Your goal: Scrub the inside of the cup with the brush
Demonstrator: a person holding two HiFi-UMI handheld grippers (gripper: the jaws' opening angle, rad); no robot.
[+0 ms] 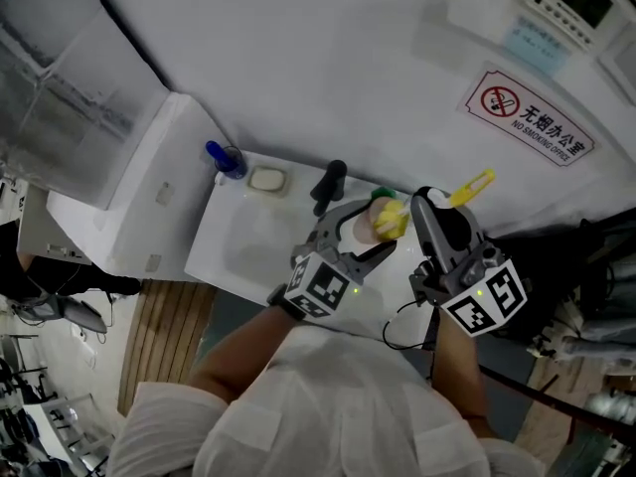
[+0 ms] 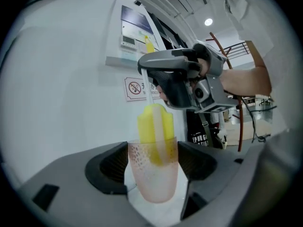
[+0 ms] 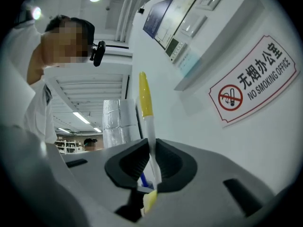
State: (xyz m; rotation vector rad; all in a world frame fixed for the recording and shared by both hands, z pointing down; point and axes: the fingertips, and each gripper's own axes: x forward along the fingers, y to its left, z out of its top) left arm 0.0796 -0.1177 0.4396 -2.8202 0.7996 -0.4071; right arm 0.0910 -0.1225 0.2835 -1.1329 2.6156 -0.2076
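A white worktop [image 1: 234, 241] runs along a wall that carries a no-smoking sign [image 1: 530, 119]. Over the worktop's right part, the left hand-held gripper [image 1: 358, 235] has its jaws set wide, clamped on the sides of a translucent pinkish cup [image 2: 154, 174]. Just to its right, the right hand-held gripper [image 3: 151, 164] is pinched narrow on the thin handle of the brush [image 2: 155, 126]. The brush's yellow sponge head dips into the cup's mouth. A blue bottle [image 1: 225, 159] stands at the worktop's far left.
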